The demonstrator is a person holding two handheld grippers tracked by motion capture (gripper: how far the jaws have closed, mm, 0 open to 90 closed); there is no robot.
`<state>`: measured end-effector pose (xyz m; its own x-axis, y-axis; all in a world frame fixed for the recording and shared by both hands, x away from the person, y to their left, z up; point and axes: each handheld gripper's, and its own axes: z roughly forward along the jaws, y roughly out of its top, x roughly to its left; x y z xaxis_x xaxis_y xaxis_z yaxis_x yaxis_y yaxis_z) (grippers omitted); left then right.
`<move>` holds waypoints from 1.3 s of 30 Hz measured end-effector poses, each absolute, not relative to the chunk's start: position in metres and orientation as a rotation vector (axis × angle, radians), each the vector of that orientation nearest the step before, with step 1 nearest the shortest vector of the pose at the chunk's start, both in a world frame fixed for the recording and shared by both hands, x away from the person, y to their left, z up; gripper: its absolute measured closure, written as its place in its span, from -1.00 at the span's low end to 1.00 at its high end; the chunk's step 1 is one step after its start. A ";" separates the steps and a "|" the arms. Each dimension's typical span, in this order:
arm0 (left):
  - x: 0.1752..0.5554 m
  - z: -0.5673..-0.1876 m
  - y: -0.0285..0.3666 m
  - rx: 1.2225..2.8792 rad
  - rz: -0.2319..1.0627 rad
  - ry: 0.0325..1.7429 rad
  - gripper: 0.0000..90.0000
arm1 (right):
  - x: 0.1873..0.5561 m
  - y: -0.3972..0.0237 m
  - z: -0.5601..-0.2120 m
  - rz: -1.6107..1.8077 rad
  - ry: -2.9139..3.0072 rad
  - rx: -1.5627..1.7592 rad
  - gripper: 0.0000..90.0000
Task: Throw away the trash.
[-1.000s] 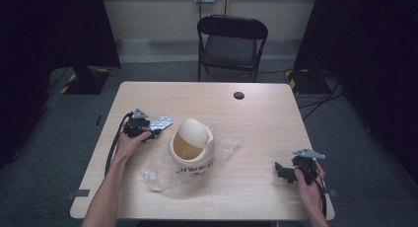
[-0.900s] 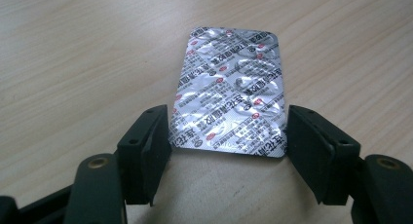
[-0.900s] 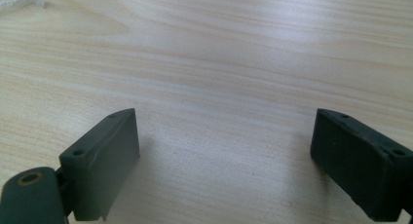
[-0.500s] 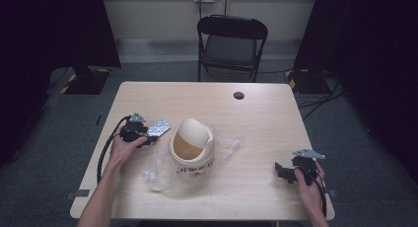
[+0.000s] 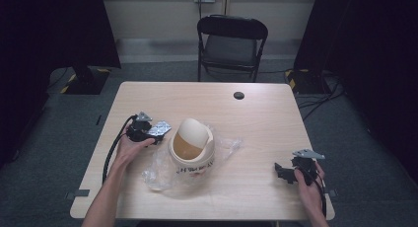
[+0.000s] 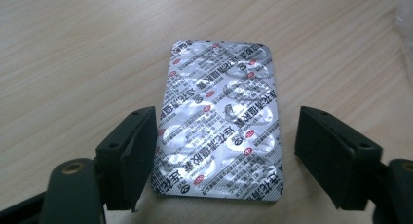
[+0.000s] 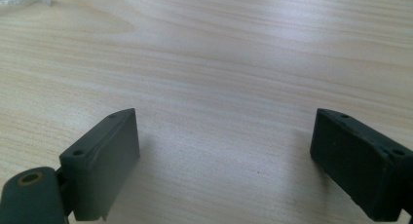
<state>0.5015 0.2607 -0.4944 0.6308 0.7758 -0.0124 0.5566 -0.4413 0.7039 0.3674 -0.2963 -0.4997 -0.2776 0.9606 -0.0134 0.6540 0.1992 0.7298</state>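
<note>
A silver blister pack [image 6: 219, 121] with red and black print lies flat on the wooden table [image 5: 256, 113], left of a cream swing-lid bin [image 5: 192, 148]. My left gripper [image 6: 226, 136] straddles the pack's near end. Its jaws have just been opening: the left pad sits at the pack's edge and the right pad stands clear of it. In the high view the left gripper [image 5: 154, 134] points right toward the pack [image 5: 159, 130]. My right gripper [image 5: 282, 171] rests near the table's front right. In its own view the right gripper [image 7: 224, 141] is open over bare wood.
The bin sits in a crumpled clear plastic bag [image 5: 157, 170] spread on the table. A small black round cap [image 5: 239, 95] lies near the far edge. A black folding chair [image 5: 231, 39] stands behind the table.
The left hand and the blister pack have shifted slightly toward the near side of the table. The right gripper has stayed put.
</note>
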 end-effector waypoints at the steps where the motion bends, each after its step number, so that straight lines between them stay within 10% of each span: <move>1: 0.501 -0.494 0.261 2.164 0.411 1.037 -0.39 | 0.367 -0.296 -0.500 0.858 2.007 1.500 -0.78; 39: 0.454 -0.430 0.276 1.975 0.347 0.957 -0.24 | 0.367 -0.296 -0.500 0.859 2.008 1.499 -0.78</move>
<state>0.4538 0.2758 -0.4304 0.6631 0.7390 -0.1191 0.4902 -0.3085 0.8152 0.3674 -0.2963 -0.4997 -0.2785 0.9603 -0.0133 0.6535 0.1996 0.7301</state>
